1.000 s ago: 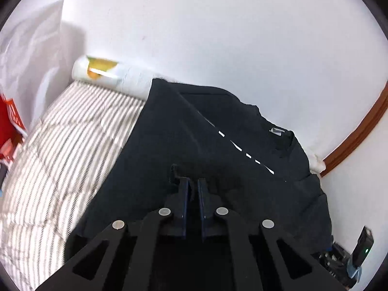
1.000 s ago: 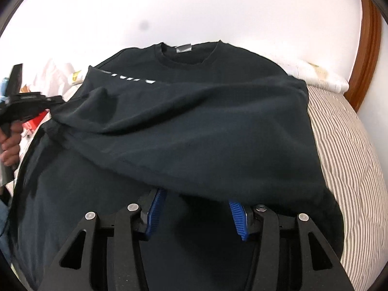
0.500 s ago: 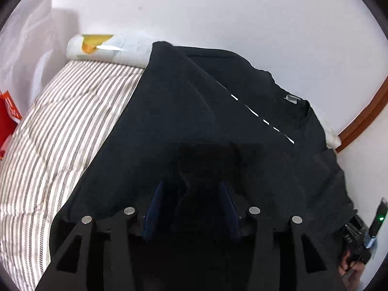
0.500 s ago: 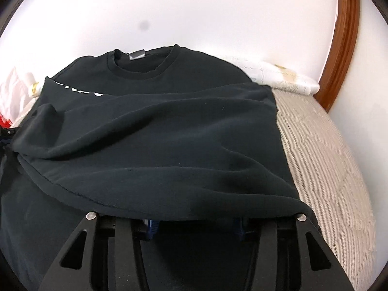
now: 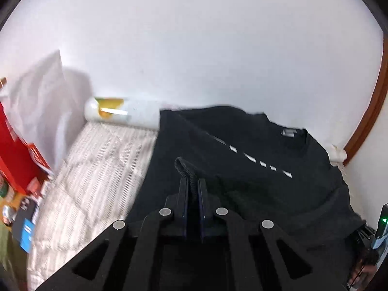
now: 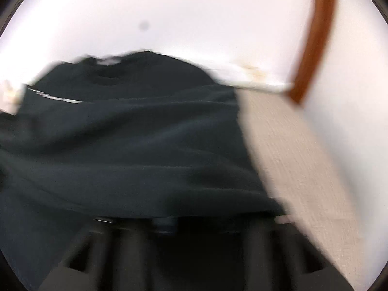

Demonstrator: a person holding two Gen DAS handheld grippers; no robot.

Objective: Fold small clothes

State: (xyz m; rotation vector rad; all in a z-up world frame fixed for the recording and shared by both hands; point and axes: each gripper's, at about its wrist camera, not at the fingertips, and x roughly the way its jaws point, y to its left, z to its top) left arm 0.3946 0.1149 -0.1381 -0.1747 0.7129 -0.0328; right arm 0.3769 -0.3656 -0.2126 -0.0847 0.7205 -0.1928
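A black T-shirt with a row of white print and a grey neck label lies on the striped quilt. Its lower part is folded up over the chest. My left gripper is shut on a pinch of the shirt's ribbed edge, which loops up above the fingertips. In the blurred right wrist view the T-shirt hangs over my right gripper. Its blue pads sit close together under the hem, shut on the cloth, with the tips hidden. The right gripper also shows at the left view's right edge.
A white wall runs behind the bed, with a brown wooden frame at the right. A white roll lies at the wall beside the shirt. A red box and a white bag stand left of the quilt.
My left gripper opened, then shut again on a pinch of the shirt's edge. My right gripper closed from half open, and the hem now covers its fingers. Both views have swung.
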